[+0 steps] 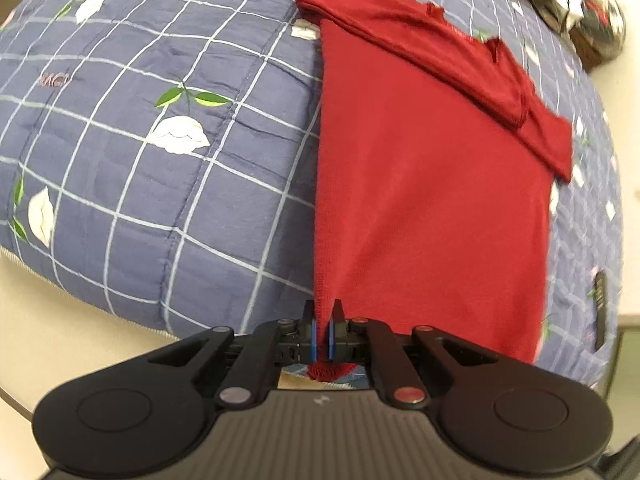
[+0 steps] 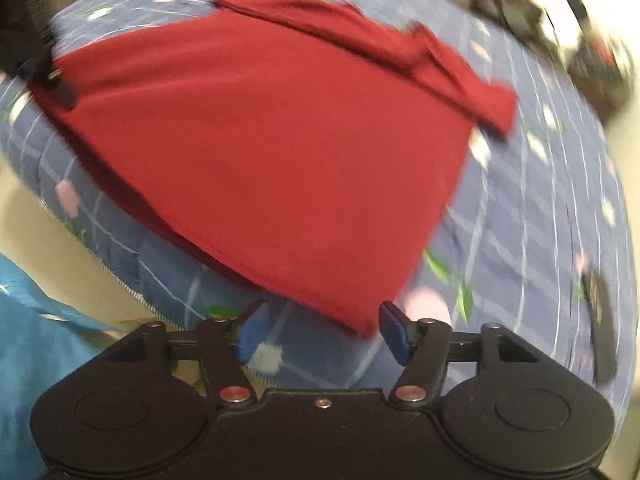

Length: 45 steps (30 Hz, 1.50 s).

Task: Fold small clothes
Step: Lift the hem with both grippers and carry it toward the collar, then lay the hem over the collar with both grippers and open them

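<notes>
Left tongs [image 1: 323, 330] are pinching the shirt's [image 1: 432, 200] near corner. The right tongs [image 2: 322, 330] gape wide and hold nothing, with the shirt's other near corner between the pads. The shirt lies flat on the quilt [image 1: 160, 160], sleeves folded across the far end. The risk, I reckon: pulling on one corner only skews the shirt, or that thin pinch slips.

Left gripper [image 1: 322, 334] clamped, right gripper [image 2: 320, 330] spread.

The left gripper points steeply downward with its two blue-padded fingers [image 1: 314, 338] drawn almost together, pinching a corner of the red garment [image 1: 432, 200] between them. The right gripper also tilts steeply downward; its blue pads [image 2: 394, 334] stand well apart and press on nothing, the cloth's near corner lying just ahead between them. Its view is smeared with motion blur.
</notes>
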### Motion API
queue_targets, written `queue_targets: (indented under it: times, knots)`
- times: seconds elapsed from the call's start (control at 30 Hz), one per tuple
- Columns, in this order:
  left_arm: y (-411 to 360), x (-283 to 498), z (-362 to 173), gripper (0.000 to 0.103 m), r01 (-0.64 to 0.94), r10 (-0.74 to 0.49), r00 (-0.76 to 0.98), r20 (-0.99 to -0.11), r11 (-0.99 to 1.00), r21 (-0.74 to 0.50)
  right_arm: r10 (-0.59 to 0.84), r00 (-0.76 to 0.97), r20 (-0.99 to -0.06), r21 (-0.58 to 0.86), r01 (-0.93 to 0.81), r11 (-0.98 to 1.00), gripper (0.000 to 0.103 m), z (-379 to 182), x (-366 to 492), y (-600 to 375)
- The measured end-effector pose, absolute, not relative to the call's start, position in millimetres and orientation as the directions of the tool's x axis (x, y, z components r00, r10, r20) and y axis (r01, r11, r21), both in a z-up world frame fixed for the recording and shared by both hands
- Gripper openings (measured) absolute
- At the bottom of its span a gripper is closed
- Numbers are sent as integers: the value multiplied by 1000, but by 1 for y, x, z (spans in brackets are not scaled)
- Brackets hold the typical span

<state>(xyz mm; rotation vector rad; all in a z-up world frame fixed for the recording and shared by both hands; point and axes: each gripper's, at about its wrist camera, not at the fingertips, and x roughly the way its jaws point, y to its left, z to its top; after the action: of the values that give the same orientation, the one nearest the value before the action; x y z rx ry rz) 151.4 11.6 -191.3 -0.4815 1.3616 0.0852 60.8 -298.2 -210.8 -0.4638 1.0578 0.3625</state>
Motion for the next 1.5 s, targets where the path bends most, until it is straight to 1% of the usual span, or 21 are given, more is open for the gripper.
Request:
queue_targets:
  times: [0.1, 0.2, 0.27, 0.43, 0.6, 0.67, 0.7, 0.73, 0.77, 0.8, 0.83, 0.93, 1.0, 1.07, 1.2, 1.3, 1.5]
  knots:
    - [17, 151, -181, 4, -366, -250, 241, -938, 871, -327, 120, 446, -887, -198, -603, 773, 70, -219, 54, -280]
    - [21, 151, -164, 4, -387, -282, 275, -919, 843, -374, 139, 450, -882, -235, -677, 698, 70, -229, 47, -265]
    - [22, 153, -152, 4, -402, -303, 293, -907, 821, -404, 126, 475, -871, -278, -688, 670, 70, -233, 45, -257]
    - [23, 156, -127, 4, -426, -340, 333, -879, 778, -462, 125, 504, -854, -306, -683, 663, 70, -235, 52, -240]
    - [21, 156, -118, 4, -439, -355, 336, -872, 760, -478, 100, 534, -840, -361, -686, 632, 73, -249, 50, -218]
    - [19, 156, -119, 4, -429, -338, 327, -882, 779, -458, 65, 550, -832, -394, -670, 629, 69, -257, 52, -212]
    - [19, 155, -120, 4, -427, -332, 321, -887, 785, -448, 39, 560, -828, -414, -657, 630, 57, -260, 54, -210]
    - [19, 155, -122, 4, -429, -327, 315, -891, 789, -440, 12, 571, -821, -436, -641, 632, 39, -261, 57, -211]
    - [20, 154, -125, 4, -432, -324, 309, -894, 790, -435, -14, 584, -812, -458, -622, 635, 31, -261, 59, -212]
    - [20, 154, -128, 4, -435, -322, 302, -897, 791, -430, -32, 592, -805, -471, -606, 641, 21, -260, 61, -215]
    - [21, 153, -133, 4, -438, -317, 294, -901, 794, -423, -41, 594, -803, -475, -597, 646, 15, -258, 63, -219]
    - [25, 149, -149, 4, -457, -307, 256, -917, 797, -395, -53, 596, -801, -490, -601, 632, 9, -257, 60, -234]
    - [30, 145, -159, 4, -476, -312, 245, -918, 786, -394, -64, 599, -798, -509, -614, 603, 7, -256, 55, -244]
    - [37, 141, -165, 4, -502, -322, 247, -914, 764, -405, -72, 595, -801, -518, -626, 583, 7, -256, 50, -255]
    - [50, 138, -166, 4, -554, -359, 269, -894, 701, -449, -102, 571, -815, -517, -635, 575, 3, -256, 45, -272]
    - [52, 140, -166, 4, -557, -368, 270, -890, 694, -456, -114, 559, -821, -509, -627, 590, 2, -254, 47, -281]
    - [53, 143, -168, 4, -550, -361, 253, -898, 709, -440, -94, 548, -831, -498, -657, 566, 2, -255, 48, -286]
